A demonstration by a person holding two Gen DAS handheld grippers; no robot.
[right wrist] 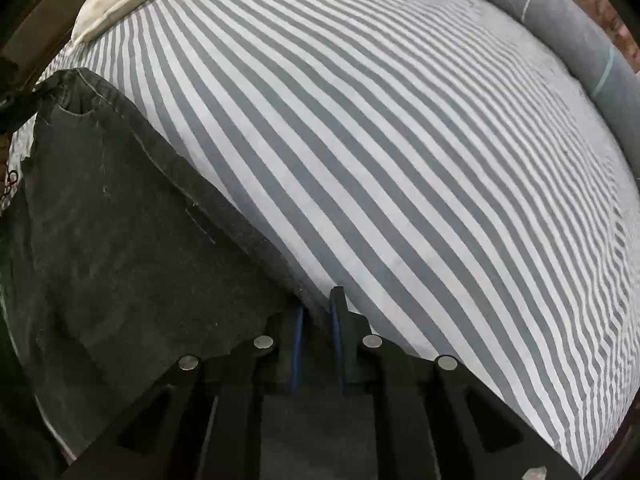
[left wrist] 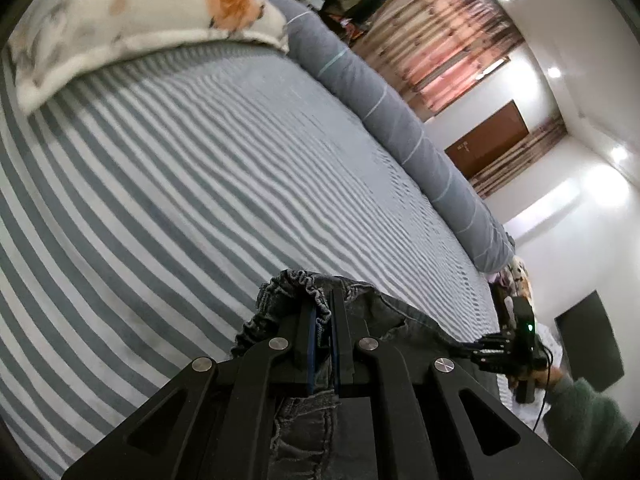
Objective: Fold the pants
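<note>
Dark grey denim pants [left wrist: 316, 432] hang over the striped bed. My left gripper [left wrist: 322, 304] is shut on their gathered elastic waistband [left wrist: 292, 284]. In the right wrist view the pants [right wrist: 120, 220] spread flat from lower middle to upper left, a pocket seam showing near their far corner. My right gripper [right wrist: 320, 304] is shut on the pants' near edge, with the fabric pinched between the blue pads [right wrist: 298, 328]. From the left wrist view, the right gripper [left wrist: 472, 349] holds the cloth's far end, in a hand with a green sleeve [left wrist: 588, 412].
The grey-and-white striped bed sheet [right wrist: 400, 160] fills both views. A floral pillow [left wrist: 120, 20] lies at the head and a long grey bolster [left wrist: 400, 116] runs along the far side. Curtains, a brown door [left wrist: 488, 140] and a dark panel [left wrist: 588, 344] stand beyond.
</note>
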